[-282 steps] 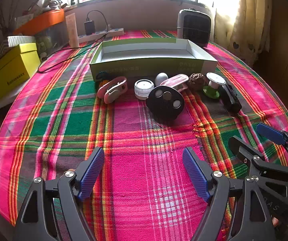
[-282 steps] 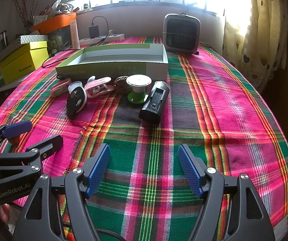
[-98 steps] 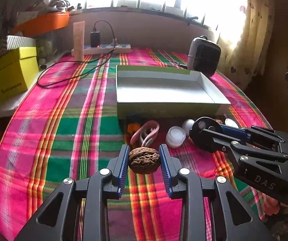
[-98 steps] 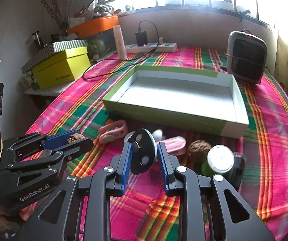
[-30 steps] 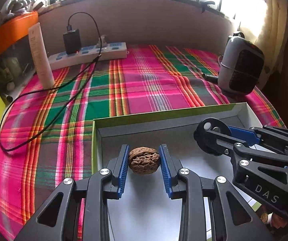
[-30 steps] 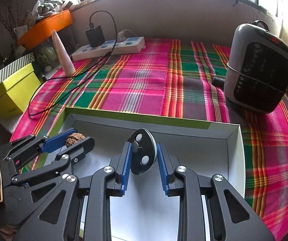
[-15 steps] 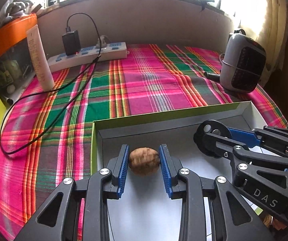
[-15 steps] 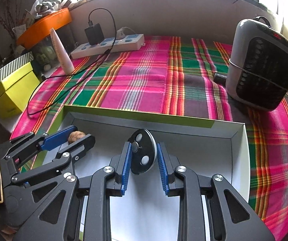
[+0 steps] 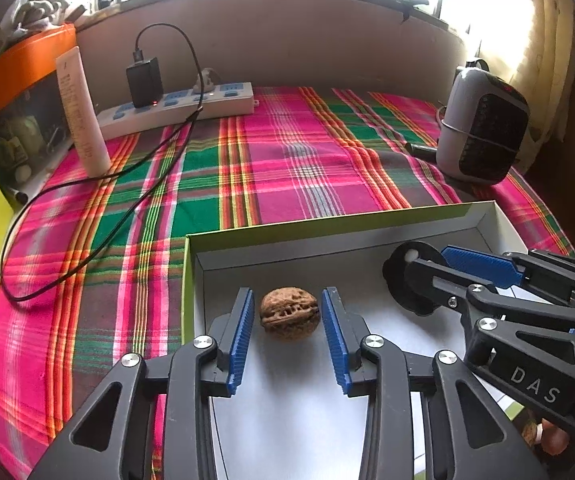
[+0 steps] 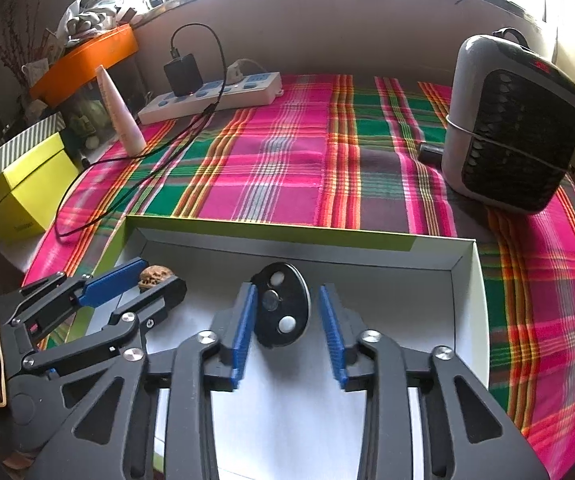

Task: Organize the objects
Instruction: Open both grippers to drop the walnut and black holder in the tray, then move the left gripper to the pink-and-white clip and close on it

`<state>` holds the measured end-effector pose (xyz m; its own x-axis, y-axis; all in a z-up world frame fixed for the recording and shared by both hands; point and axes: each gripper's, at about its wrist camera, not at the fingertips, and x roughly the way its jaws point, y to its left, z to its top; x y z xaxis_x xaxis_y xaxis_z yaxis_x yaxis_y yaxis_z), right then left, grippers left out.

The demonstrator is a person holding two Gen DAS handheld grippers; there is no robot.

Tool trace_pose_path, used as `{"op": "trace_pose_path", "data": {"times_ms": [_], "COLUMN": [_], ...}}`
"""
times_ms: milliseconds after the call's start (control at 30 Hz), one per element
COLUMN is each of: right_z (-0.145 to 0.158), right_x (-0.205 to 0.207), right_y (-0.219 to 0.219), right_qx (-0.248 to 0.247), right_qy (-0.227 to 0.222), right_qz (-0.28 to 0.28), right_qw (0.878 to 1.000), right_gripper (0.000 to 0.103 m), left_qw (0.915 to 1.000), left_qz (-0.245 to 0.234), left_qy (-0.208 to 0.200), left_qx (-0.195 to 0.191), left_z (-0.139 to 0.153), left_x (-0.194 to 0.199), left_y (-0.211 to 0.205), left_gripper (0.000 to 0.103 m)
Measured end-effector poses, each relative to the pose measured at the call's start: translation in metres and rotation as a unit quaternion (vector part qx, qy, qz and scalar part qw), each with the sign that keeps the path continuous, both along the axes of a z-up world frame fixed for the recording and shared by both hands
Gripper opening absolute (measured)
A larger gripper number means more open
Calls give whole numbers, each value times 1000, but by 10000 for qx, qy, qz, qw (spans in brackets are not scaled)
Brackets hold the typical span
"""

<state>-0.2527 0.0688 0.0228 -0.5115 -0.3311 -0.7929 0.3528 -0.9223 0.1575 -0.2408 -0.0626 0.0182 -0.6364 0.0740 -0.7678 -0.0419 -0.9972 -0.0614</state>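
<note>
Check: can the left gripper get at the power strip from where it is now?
Probably yes. The left gripper is open, with the walnut released in the box. Bare plaid cloth lies before the power strip; only its black cable crosses there.

"DAS" — white letters on right gripper (image 9: 427,276) body

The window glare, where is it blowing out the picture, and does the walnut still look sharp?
Left wrist view: the window strip along the top and the curtain at upper right are washed out white; the walnut is sharp, ridges clear. Right wrist view: glare along the top edge; fisheye bends the box rim.
</note>
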Motion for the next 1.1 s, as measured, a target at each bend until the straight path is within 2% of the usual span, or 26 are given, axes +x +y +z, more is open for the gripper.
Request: {"op": "trace_pose_path", "data": {"times_ms": [100, 400, 1100], "right_z": [2, 10, 24], "right_x": [3, 17, 84], "right_y": [2, 8, 24], "right_qx": [12, -44, -68], "right_qy": [29, 139, 682], "right_qz": [-50, -113, -165], "right_qw": [10000, 9998, 9975], "right_gripper": [38, 38, 38], "left_qw": [10000, 9999, 9986], "left_qz": [32, 123, 222], "left_qy": [32, 99, 449], "left_qx": [5, 13, 161], "left_z": [3, 12, 29], "left_x": [4, 22, 91], "left_y": [-2, -6, -4], "left_gripper": [41, 42, 45]}}
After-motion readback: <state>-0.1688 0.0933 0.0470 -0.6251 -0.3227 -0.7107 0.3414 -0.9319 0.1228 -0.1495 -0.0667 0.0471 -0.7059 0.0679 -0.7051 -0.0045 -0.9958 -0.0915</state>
